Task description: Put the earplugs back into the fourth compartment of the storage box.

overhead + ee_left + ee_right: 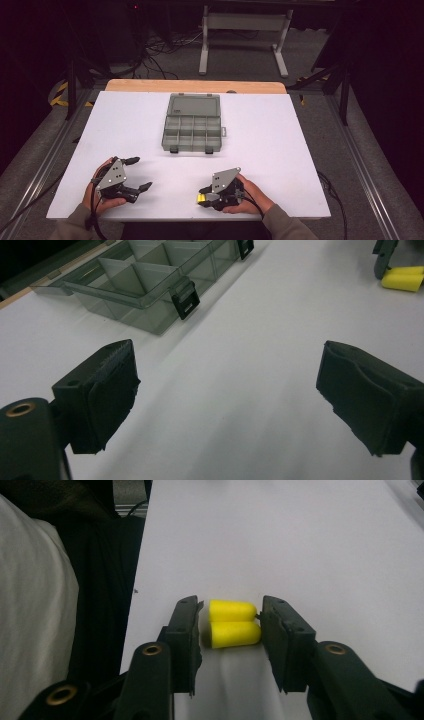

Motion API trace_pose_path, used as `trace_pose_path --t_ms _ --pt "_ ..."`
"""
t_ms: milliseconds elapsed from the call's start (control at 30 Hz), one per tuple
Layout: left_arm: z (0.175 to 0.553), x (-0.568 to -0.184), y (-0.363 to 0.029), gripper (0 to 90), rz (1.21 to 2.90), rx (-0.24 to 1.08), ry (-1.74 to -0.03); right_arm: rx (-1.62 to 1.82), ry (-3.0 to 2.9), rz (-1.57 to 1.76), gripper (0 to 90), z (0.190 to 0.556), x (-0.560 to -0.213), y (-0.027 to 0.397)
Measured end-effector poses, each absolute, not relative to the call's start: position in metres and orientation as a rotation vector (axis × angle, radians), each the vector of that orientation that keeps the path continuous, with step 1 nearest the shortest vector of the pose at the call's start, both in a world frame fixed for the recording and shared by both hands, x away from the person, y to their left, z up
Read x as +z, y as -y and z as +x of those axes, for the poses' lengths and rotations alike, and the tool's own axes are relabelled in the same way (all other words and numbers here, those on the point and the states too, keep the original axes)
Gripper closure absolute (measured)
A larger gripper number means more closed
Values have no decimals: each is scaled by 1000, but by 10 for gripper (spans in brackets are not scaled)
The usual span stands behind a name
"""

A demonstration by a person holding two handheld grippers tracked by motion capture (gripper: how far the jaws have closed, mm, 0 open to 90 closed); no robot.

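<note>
Yellow foam sits right between the jaws of the right hand-held gripper (231, 625): two earplugs (234, 624) lying side by side on the white worktop (310, 545), their rounded tips toward one pad and their flat ends toward the other. The pads look to be at the foam or a hair off it; I cannot tell whether they are pressing yet, so I would not call this a firm grip. Nothing has left the worktop.

To do this pick well, I reckon the squeeze should be gentle and even, since foam like this gives and can spring out sideways. Both plugs need to stay centred on the pads. The upper one sits a touch farther forward, so a lopsided pinch may catch one and drop the other. The jaws should stay low, nearly on the surface, and the lift should go straight up once the foam is visibly dented.

Off to the side of it, the left hand-held gripper (131, 174) rests on the worktop with its jaws wide apart and nothing between them. It is well apart from the plugs.

Farther out, ahead of both hands, stands a clear grey compartment box (192, 125) with its lid laid back. It looks the likely place for the plugs, so a clean carry forward matters.
</note>
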State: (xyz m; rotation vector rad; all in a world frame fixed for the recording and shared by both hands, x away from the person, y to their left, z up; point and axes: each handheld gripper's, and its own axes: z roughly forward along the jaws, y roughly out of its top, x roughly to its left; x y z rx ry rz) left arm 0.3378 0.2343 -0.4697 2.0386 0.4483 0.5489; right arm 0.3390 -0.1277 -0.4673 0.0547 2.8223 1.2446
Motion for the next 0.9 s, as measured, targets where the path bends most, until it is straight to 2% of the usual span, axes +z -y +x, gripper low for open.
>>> trace_pose_path --t_ms 67,200,900 --pt "338 -470 -234 105 2037 550 -448 1248 -2818 51 667 338 -467 128" --pt "338 -469 -232 105 2038 548 -447 1250 -2805 48 685 337 -467 130" --pt "336 -468 -231 105 2043 559 -447 1330 -2696 104 692 333 -458 145"
